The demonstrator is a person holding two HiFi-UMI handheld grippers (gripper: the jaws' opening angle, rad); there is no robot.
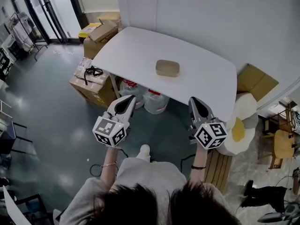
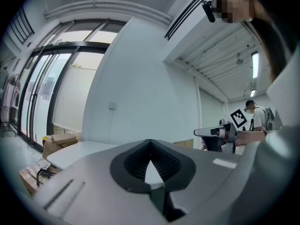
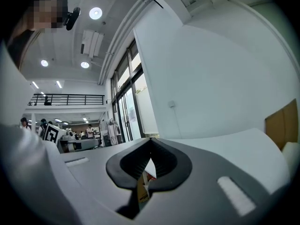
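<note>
Left tool (image 1: 127, 102) and right tool (image 1: 195, 103) are held side by side short of the table's (image 1: 206, 78) near edge, jaws pressed together on nothing. A tan block (image 1: 167, 68) is seen mid-table, far ahead, between them.

The left claw (image 1: 125, 102) pointed toward one o'clock and the right claw (image 1: 194, 102) toward eleven, both held out ahead, jaws pressed together on nothing.

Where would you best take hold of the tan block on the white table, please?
Probably from above, jaws across its shorter width, on the two long sides at mid-length. The tan block lies flat and alone on the white table, with rounded corners.
</note>
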